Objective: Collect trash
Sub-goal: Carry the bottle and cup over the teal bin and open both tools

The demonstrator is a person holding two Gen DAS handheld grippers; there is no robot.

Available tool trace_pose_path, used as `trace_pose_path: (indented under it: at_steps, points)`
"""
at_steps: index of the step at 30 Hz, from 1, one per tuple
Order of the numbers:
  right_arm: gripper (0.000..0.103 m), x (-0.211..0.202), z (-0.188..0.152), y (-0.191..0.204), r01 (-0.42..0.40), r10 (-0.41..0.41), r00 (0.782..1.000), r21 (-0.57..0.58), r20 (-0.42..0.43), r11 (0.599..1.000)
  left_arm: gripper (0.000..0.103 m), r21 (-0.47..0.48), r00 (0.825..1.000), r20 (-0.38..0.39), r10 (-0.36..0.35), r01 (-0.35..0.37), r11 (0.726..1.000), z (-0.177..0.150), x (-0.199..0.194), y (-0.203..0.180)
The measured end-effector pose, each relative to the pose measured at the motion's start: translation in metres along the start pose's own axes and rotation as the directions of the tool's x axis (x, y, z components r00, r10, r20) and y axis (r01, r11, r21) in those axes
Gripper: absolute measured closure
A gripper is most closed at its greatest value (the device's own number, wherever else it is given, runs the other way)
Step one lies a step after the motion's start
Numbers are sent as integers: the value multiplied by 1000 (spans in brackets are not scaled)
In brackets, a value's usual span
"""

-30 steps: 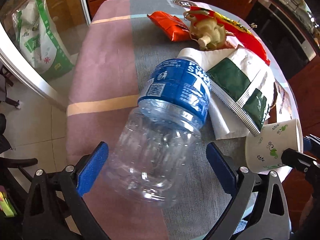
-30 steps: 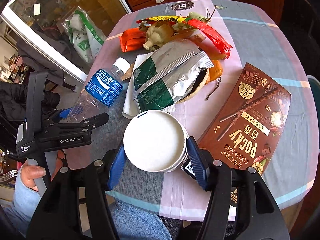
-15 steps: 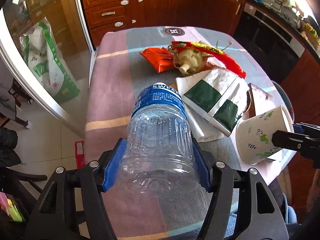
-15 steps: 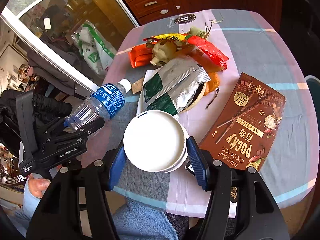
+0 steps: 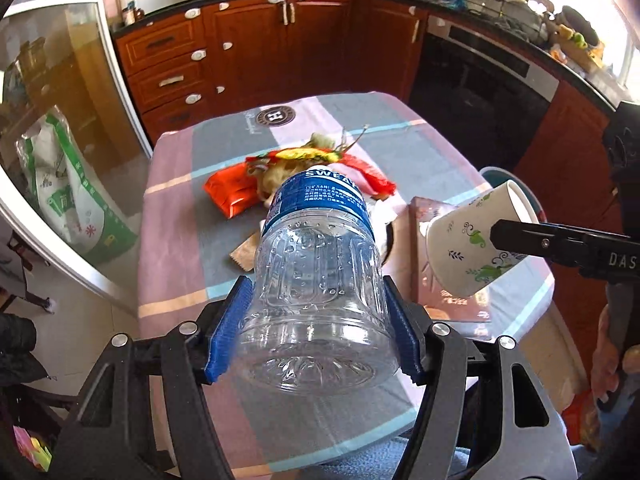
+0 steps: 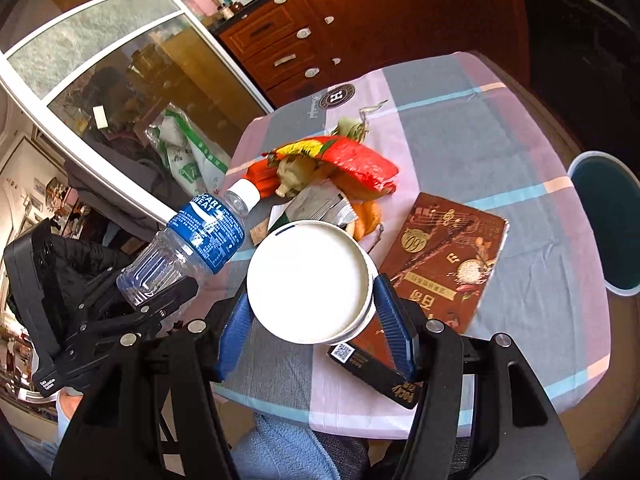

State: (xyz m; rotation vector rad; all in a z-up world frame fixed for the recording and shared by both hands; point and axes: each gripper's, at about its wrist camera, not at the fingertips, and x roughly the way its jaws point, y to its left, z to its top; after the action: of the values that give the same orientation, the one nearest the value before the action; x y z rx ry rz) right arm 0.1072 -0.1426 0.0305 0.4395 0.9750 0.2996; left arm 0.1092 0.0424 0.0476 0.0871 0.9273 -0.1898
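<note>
While raised above table, left tongs (image 5: pixel 312 332) clamp bottle (image 5: pixel 316 280), right tongs (image 6: pixel 316 324) clamp cup (image 6: pixel 308 280)

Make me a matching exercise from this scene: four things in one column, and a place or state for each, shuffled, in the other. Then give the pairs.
Things:
1. plastic bottle
2. paper cup
3. Pocky box
4. bin

Places or states:
A. on the floor beside the table
B. lying flat on the tablecloth
C. clamped in the left gripper, off the table
D. clamped in the right gripper, base toward its camera

Pairs: 1-C, 2-D, 3-B, 4-A
</note>
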Motion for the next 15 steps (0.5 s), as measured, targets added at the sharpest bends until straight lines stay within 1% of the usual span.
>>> trace_pose_path:
  at_steps: [4,7,12,15]
  points:
    - [46,-30,10,-34,27,-31,996,54,79,998,38,65,999,20,-49,48,997,19,-2,-38]
    - [46,-54,16,-63,50,-64,990,104,129,993,38,120,996,20,-89,86,989,34,3,-71]
    - [46,-93,24,-118,110,-147,968,184,203,977,38,196,990,-5,-143,141,970,59,22,-126]
    - [46,-113,27,-156,144,-201,952,242,232,960,38,243,983,-34,-178,181,953,73,36,-163]
